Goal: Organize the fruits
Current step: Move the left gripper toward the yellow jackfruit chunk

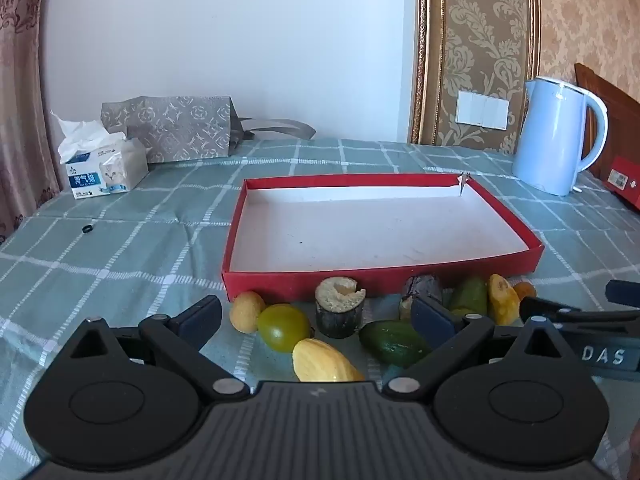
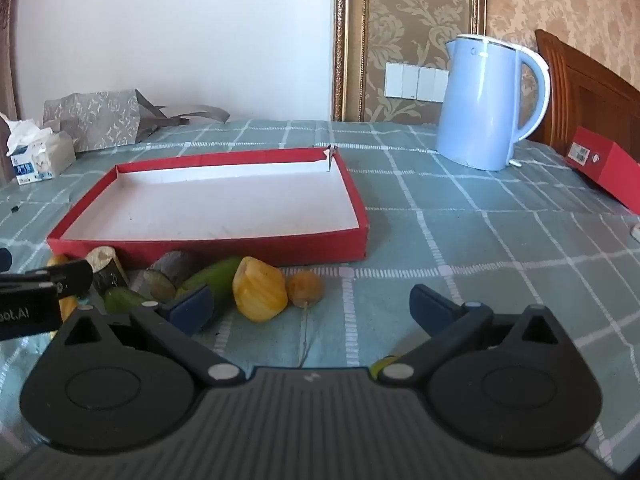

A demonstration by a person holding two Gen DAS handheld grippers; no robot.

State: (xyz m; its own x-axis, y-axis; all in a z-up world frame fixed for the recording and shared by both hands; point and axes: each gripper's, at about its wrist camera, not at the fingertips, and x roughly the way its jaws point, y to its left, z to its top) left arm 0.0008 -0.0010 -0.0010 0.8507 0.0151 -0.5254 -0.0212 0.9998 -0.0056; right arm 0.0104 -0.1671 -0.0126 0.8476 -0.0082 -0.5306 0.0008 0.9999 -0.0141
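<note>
Right now my left gripper [image 1: 316,322] hangs spread wide with nothing clamped, tilted down over the fruit heaped against the near wall of the red box tray [image 1: 536,258]. My right gripper [image 2: 310,306] is just as wide and bare, over checked tablecloth [image 2: 460,248] off the tray's near right corner.

Between my left fingers sit a yellow-green round fruit [image 1: 283,327], a yellow ridged piece [image 1: 320,362] nearest me, and a stubby cut cane section [image 1: 340,312] standing on end, touching or nearly touching the tray wall. A dark green avocado-like fruit [image 1: 394,342] lies just right of the cane, its long axis running left-right along the tray wall, partly behind my right finger. A small tan fruit [image 1: 248,312] sits at the tray's near left corner.

My worry is crowding. Closing here, I judge I could pinch two pieces at once or knock the cane over; the round fruit would likely roll. The two grippers also stand close, so I could clip them.

By my right gripper, a yellow chunk [image 2: 260,288] and a small orange fruit [image 2: 305,288] lie just before the tray; the long green fruit [image 2: 216,276] points slantwise up toward it. The tray holds nothing yet.
</note>
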